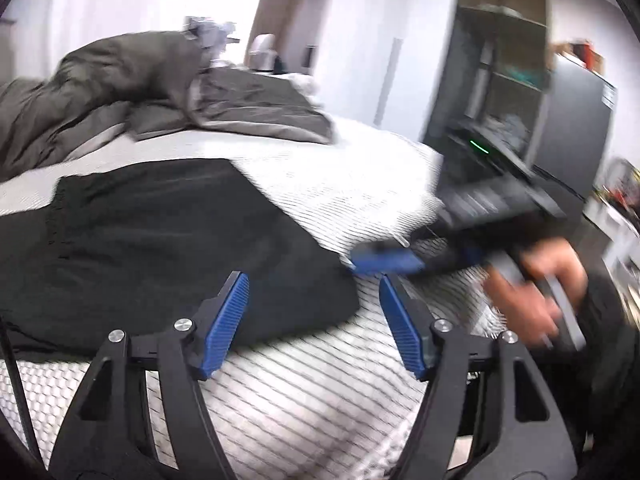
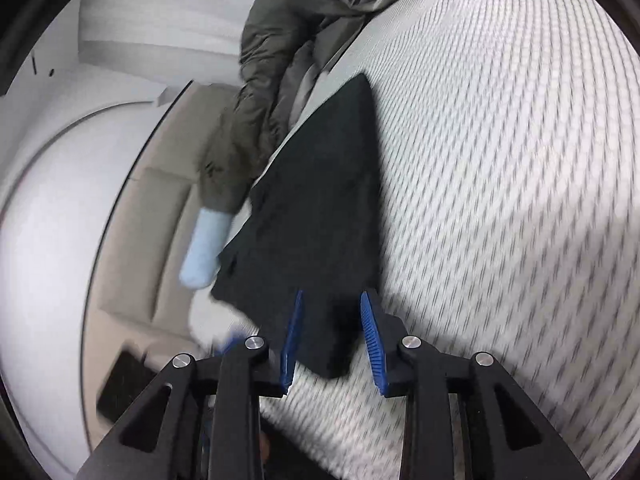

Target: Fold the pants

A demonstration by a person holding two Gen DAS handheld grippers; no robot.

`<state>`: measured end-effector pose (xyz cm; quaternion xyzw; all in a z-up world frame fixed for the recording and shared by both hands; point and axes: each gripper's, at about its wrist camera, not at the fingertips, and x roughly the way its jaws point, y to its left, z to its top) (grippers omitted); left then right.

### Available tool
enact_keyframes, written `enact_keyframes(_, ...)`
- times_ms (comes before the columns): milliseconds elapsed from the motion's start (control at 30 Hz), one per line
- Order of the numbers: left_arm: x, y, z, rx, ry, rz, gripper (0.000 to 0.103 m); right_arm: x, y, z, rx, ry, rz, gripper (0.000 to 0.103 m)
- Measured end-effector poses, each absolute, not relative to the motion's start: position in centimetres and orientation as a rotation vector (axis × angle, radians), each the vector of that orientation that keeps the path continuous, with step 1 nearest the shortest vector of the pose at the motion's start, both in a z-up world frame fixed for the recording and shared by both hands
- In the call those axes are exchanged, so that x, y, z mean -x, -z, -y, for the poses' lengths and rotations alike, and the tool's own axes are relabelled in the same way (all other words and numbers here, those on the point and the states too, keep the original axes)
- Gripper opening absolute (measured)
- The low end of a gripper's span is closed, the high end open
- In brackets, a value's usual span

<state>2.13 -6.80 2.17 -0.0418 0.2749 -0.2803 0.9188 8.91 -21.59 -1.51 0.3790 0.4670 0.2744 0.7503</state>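
Black pants (image 1: 160, 240) lie folded flat on the white ribbed mattress (image 1: 320, 400). My left gripper (image 1: 312, 278) hovers at their near right corner, jaws wide open, and the blue pads touch nothing. A hand (image 1: 532, 292) holds the right gripper (image 1: 384, 260), blurred, just beyond that corner. In the right wrist view the pants (image 2: 320, 200) stretch away as a dark wedge. Their near corner lies between the blue fingers of my right gripper (image 2: 332, 294). Those jaws stand partly open, and the pads do not clamp the cloth.
A crumpled grey-green duvet (image 1: 120, 80) is heaped at the far side of the mattress, also the duvet (image 2: 272, 60). A light blue soft item (image 2: 204, 248) hangs off the bed's edge. Dark shelving (image 1: 500, 80) and a cabinet (image 1: 576, 128) stand to the right.
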Motion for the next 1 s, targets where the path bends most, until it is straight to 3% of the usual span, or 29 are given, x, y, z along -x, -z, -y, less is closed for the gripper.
enact_keyframes(100, -5.5, -1.9, 6.3, 0.135, 0.504, -0.62, 0.065, -8.0, 1.9, 19.6, -0.738, -0.609, -1.065, 0.03)
enact_keyframes(167, -8.4, -1.6, 6.2, 0.158, 0.463, -0.683, 0.065, -8.6, 2.4, 18.3, -0.676, -0.597, -1.072, 0.011)
enact_keyframes(200, -9.6, -0.9, 6.2, 0.155, 0.436, -0.709, 0.065, -8.8, 2.5, 17.7, -0.642, -0.586, -1.081, 0.008)
enact_keyframes(367, -12.2, 1.5, 5.1, 0.203, 0.384, -0.783, 0.065, -6.4, 1.5, 17.6, -0.608, -0.626, -1.068, 0.004)
enact_keyframes(567, -12.1, 1.3, 5.0, 0.18, 0.39, -0.762, 0.065, -3.6, 1.3, 17.6, -0.568, -0.661, -1.09, 0.006)
enact_keyframes(600, -12.0, 1.2, 4.8, 0.188, 0.402, -0.757, 0.065, -3.2, 0.7, 18.2, -0.587, -0.654, -1.069, 0.008)
enact_keyframes(667, -11.4, 0.9, 4.5, 0.192, 0.408, -0.75, 0.065, -3.3, 0.0, 19.6, -0.622, -0.631, -1.023, 0.023)
enact_keyframes(733, -10.6, 0.8, 4.5, 0.183, 0.406, -0.755, 0.065, -3.8, -0.2, 20.5, -0.644, -0.585, -0.992, 0.029)
enact_keyframes(1000, -9.1, 0.9, 5.0, 0.135, 0.399, -0.747, 0.065, -7.4, 1.0, 22.0, -0.788, -0.57, -1.021, 0.029)
